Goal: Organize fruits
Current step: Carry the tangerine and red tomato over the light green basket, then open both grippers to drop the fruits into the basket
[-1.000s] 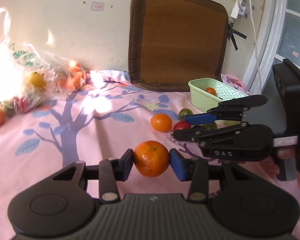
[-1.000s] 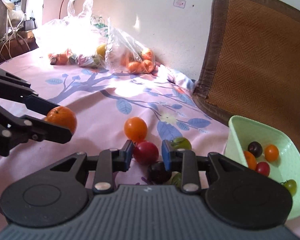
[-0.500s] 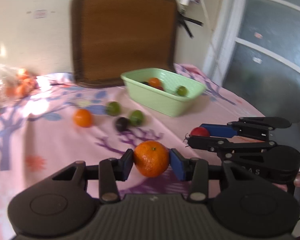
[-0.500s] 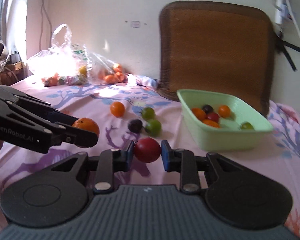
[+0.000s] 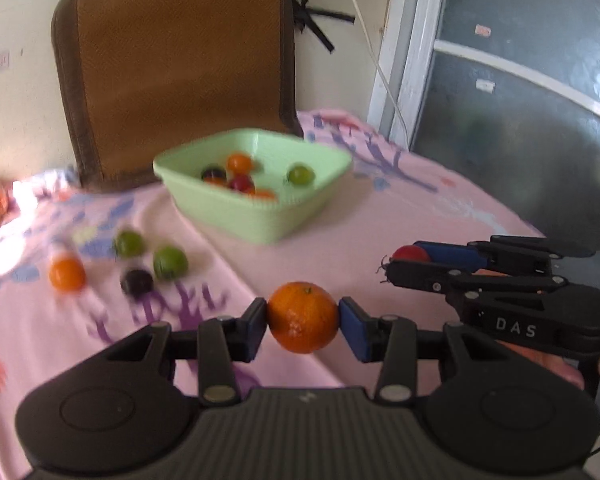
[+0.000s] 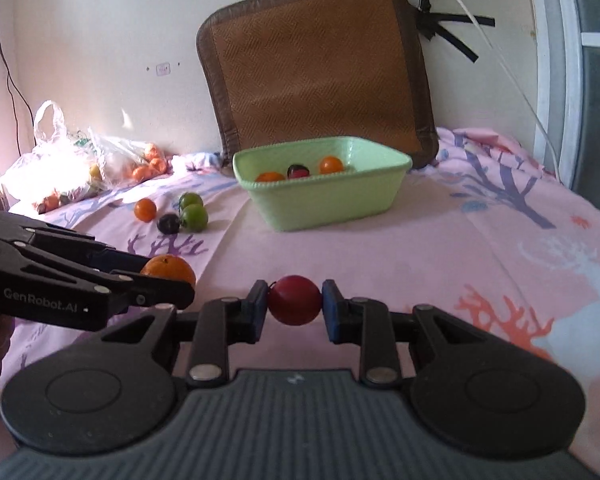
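My left gripper (image 5: 303, 318) is shut on an orange (image 5: 302, 317) and holds it above the pink cloth. My right gripper (image 6: 295, 301) is shut on a red fruit (image 6: 295, 300), also held in the air. Each gripper shows in the other's view: the right one (image 5: 410, 258) with the red fruit (image 5: 409, 253), the left one (image 6: 168, 280) with the orange (image 6: 167, 270). A light green basket (image 6: 340, 202) stands ahead near the wall with several small fruits inside; it also shows in the left wrist view (image 5: 236, 212).
Loose fruits lie left of the basket: a small orange one (image 6: 145, 209), two green ones (image 6: 194, 218) and a dark one (image 6: 168, 223). Plastic bags of fruit (image 6: 80, 168) sit at the far left. A brown cushion (image 6: 320, 68) leans on the wall. A window (image 5: 520, 92) is at the right.
Both grippers have lifted with their fruits, drawn back from the loose fruits and swung right to face the basket. The right gripper took the red fruit off the cloth.
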The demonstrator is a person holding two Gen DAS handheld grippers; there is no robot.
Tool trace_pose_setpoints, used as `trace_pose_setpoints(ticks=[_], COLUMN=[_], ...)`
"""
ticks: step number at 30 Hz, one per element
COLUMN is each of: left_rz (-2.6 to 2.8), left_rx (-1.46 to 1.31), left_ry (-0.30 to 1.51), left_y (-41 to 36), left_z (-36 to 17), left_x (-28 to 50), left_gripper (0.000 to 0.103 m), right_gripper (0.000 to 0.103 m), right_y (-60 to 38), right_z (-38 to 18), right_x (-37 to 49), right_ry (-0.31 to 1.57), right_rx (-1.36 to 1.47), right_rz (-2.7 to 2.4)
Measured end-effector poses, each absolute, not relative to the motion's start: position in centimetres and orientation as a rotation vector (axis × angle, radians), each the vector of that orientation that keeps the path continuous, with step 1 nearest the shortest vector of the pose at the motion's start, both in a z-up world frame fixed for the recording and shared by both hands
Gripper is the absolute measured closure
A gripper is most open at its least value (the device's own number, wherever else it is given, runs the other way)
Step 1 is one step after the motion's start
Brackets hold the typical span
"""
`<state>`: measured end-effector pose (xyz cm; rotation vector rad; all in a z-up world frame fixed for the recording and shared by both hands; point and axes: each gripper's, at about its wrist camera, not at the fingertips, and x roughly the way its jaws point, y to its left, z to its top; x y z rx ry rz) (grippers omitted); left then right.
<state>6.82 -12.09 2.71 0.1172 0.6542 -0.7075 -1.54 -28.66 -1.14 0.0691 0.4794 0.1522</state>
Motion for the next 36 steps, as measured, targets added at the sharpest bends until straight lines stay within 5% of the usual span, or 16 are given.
trace_pose_setpoints(ticks=[6,16,24,30,36], left_rz=[-0.693,-0.715,-0.702,-0.633,-0.402], left_rx=[0.080,-0.019,-0.065,-0.169,-0.127], left_ry=[0.607,0.776,0.746,0.571,0.528], left_y=[-15.0,-18.5,-17.3,-8.8,-1.5], left_z=[6.0,2.5,3.7,8.8,8.2], left_x=[13.8,22.8,22.5,18.0,13.0], left_gripper=[0.063,0.063,0.059,0.059,0.059], right_gripper=[0.071,0.071,0.068,0.068,0.068], right_y=[-30.8,-32.0,-32.0,-32.8,-31.4], right_z=[1.5,-0.4,-0.8,1.1,2.1], right_x=[3.8,10.9,10.9,8.5,4.7], right_ry=[0.347,0.393,0.375,0.283,0.264], right_rx=[0.093,0.029,0.001,0.083,0.193], right_rz=[0.111,0.061,0.055,0.046,0.146])
